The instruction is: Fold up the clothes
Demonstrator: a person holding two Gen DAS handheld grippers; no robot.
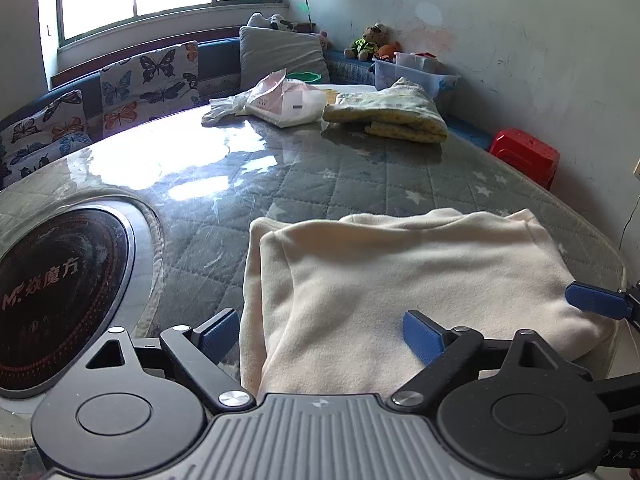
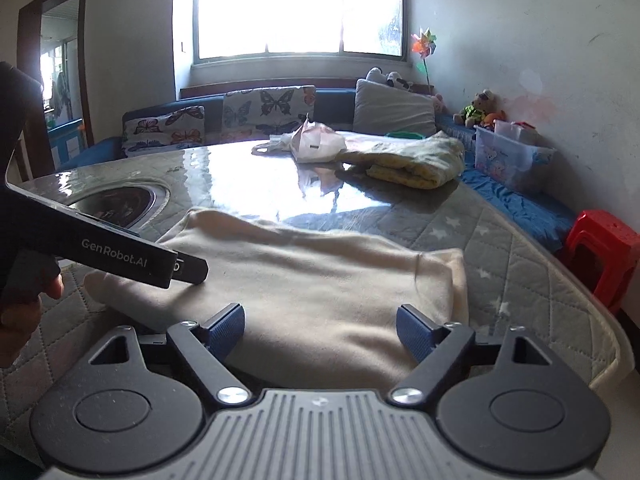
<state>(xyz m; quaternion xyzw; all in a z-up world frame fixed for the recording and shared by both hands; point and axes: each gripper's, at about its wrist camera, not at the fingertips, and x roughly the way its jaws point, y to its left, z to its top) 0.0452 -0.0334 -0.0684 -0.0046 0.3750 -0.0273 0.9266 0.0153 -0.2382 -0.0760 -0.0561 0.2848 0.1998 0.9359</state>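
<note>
Left wrist view: showed a wide rounded table (image 1: 360,176) under glossy clear sheeting over grey quilted fabric with white stars, glare pooling across it. Held a round black cooktop (image 1: 52,292) sunk into the near left, ringed in metal. Carried the cream garment (image 1: 400,280) — soft, fleecy, folded into a rough rectangle with a doubled left edge — at the near edge, directly ahead of both grippers. Bore a folded yellow quilted cloth (image 1: 396,114) and a crinkled white plastic bag (image 1: 288,100) at the far side. Had a glossy red plastic stool (image 1: 524,156) beyond the right rim.

Left gripper (image 1: 320,338) spread wide, ribbed blue pads on either side of the garment's near left edge, gripping nothing. Right gripper (image 2: 320,330) likewise wide apart over the cream fleece (image 2: 320,280), empty — one blue finger (image 1: 596,300) visible at the garment's right.
</note>
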